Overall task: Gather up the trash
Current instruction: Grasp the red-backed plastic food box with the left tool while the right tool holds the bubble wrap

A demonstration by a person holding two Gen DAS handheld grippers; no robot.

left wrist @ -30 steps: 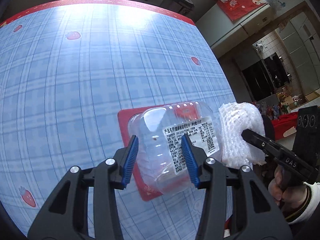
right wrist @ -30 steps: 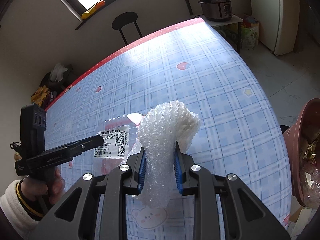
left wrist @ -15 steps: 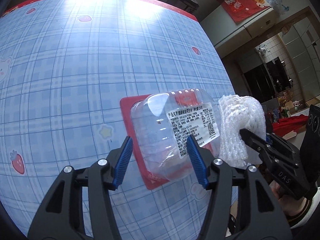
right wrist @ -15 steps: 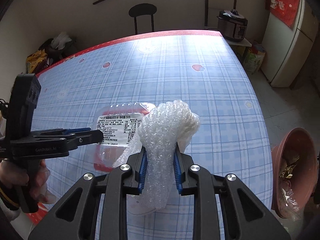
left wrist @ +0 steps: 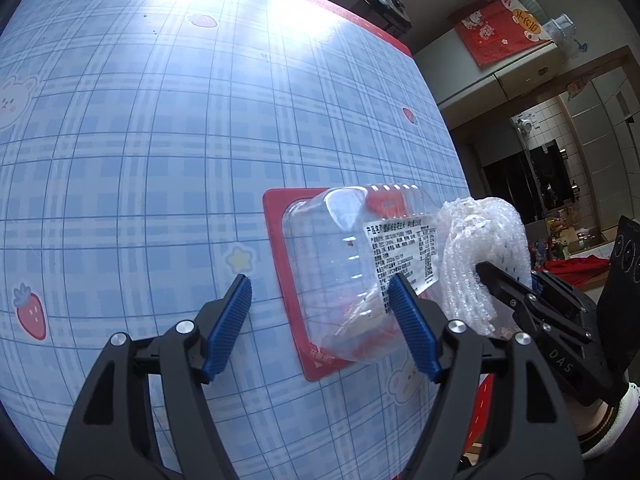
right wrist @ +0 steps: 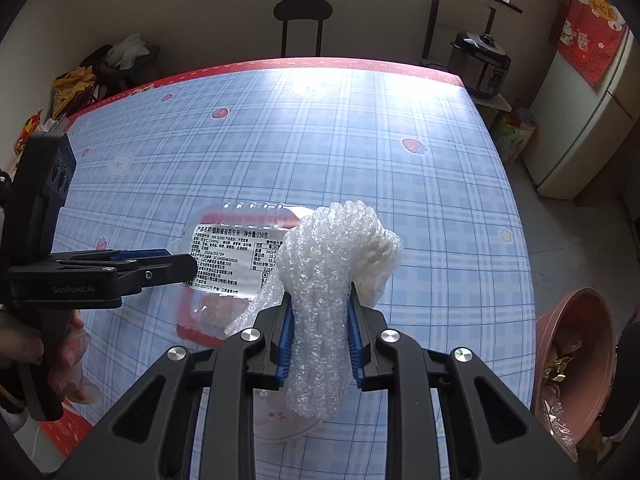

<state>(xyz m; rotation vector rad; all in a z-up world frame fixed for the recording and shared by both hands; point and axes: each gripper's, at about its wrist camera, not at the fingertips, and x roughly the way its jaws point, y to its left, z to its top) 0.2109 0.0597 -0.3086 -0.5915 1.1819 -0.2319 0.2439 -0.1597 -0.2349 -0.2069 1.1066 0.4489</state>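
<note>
Left gripper [left wrist: 320, 312] opening over plastic tray [left wrist: 340, 272] — right gripper [right wrist: 320, 340] clamps bubble wrap [right wrist: 336, 264].

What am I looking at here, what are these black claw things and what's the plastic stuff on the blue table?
No robot here: a person carries a hand-held gripper in each hand, and each picture comes from a camera on one gripper, looking along its jaws. The right gripper is clamped on a wad of bubble wrap. The left gripper has its jaws opening, with nothing pressed between them; just ahead of them, a clear plastic food tray with a printed label and red backing lies on the blue checked tablecloth. In the right gripper's picture a brown bin already holding scraps stands beside the table, likely where the rubbish goes.
</note>
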